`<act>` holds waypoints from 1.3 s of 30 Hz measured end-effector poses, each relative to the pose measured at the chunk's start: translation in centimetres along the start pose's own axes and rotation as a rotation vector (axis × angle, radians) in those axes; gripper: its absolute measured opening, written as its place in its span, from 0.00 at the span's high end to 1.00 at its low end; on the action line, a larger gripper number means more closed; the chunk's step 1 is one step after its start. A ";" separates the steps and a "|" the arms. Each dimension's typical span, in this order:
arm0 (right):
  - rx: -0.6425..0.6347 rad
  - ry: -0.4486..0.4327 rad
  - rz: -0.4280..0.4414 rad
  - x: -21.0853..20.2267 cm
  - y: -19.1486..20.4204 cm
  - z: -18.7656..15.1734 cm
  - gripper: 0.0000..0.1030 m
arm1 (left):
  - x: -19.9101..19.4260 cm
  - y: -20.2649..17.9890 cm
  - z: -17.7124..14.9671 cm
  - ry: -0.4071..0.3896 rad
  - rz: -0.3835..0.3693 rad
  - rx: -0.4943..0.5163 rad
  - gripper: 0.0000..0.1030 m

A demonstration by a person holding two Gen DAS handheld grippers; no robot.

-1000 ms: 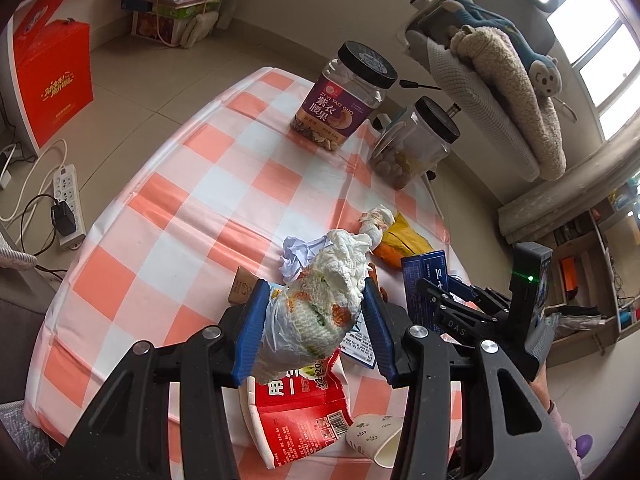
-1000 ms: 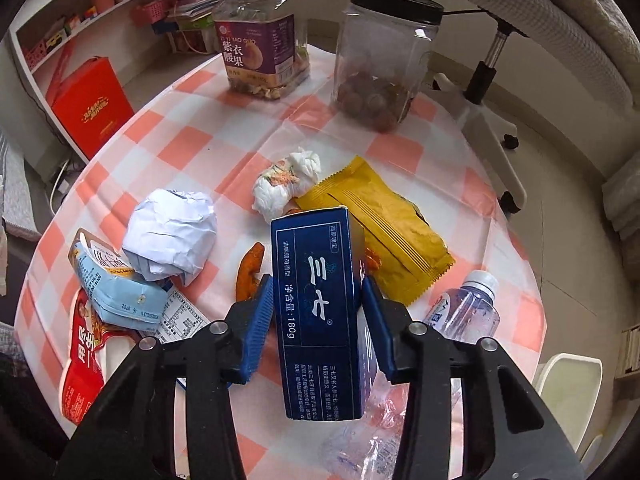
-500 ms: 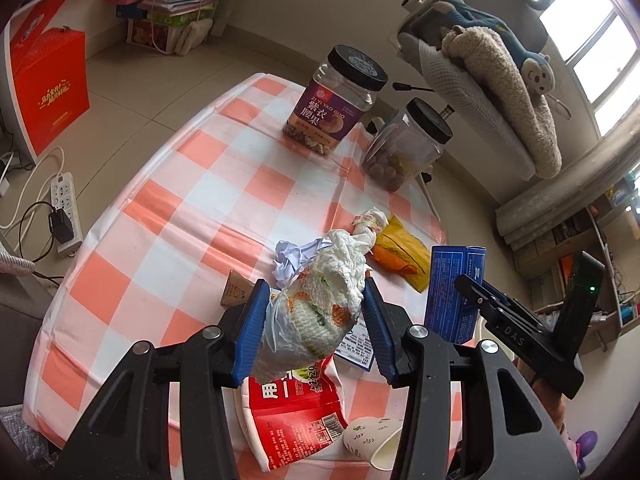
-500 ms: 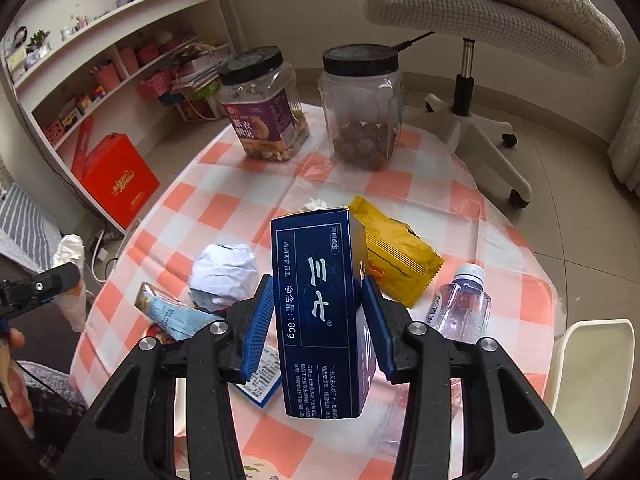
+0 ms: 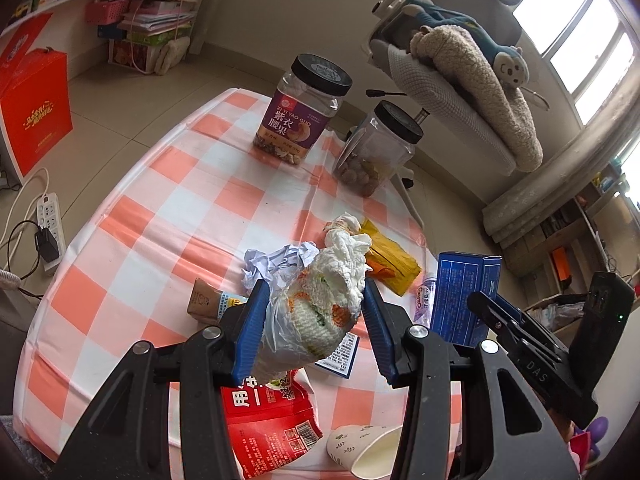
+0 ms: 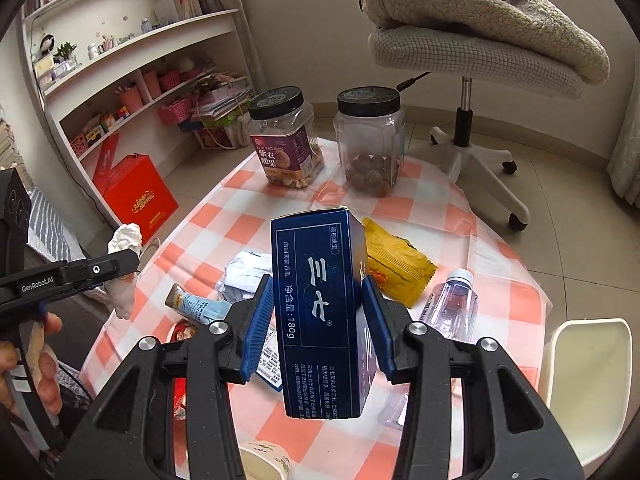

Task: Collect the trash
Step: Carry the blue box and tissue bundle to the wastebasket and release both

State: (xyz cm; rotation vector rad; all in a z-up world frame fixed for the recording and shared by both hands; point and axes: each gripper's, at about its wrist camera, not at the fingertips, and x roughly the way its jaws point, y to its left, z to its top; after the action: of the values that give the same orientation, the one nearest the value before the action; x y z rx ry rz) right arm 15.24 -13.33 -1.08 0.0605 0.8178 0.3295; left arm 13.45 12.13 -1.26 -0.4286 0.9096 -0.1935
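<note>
At the bottom centre of the left wrist view, the left gripper [image 5: 314,320] clenches a crumpled white tissue wad [image 5: 324,308] between its blue pads, above the checked tablecloth [image 5: 160,184]. Low in the middle of the right wrist view, the right gripper [image 6: 318,320] grasps an upright dark blue box [image 6: 320,312], clear of the table. Below lie a yellow packet [image 6: 394,266], a crumpled paper ball [image 6: 244,274], a plastic bottle [image 6: 452,304] and a red wrapper [image 5: 264,420]; a white bin [image 6: 588,384] shows at lower right
</note>
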 end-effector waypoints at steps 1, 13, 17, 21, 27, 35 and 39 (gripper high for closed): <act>0.004 -0.005 -0.004 -0.2 -0.3 -0.2 0.59 | 0.1 -0.2 -0.1 -0.003 -0.002 0.006 0.54; 0.065 -0.063 -0.054 -3.0 -3.8 -1.8 0.59 | 0.2 -3.6 -1.1 -0.053 -0.033 0.084 0.54; 0.092 -0.086 -0.095 -4.5 -5.3 -2.1 0.59 | 0.0 -4.3 -1.4 -0.068 -0.031 0.100 0.54; 0.133 -0.113 -0.159 -6.5 -7.7 -2.6 0.58 | -0.2 -5.2 -2.0 -0.070 -0.040 0.128 0.54; 0.248 -0.135 -0.287 -9.9 -13.3 -3.8 0.61 | -1.3 -8.0 -3.0 -0.095 -0.046 0.196 0.54; 0.432 -0.115 -0.430 -13.8 -21.2 -6.9 0.64 | -1.6 -15.4 -4.6 -0.082 -0.109 0.280 0.54; 0.521 -0.134 -0.441 -15.9 -24.2 -8.2 0.63 | -0.9 -20.2 -5.5 -0.061 -0.170 0.304 0.54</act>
State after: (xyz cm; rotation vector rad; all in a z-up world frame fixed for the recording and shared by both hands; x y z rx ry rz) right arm 5.57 -41.80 0.16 0.3789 0.7432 -0.3071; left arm 8.84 -7.27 5.29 -0.2276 0.7683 -0.4655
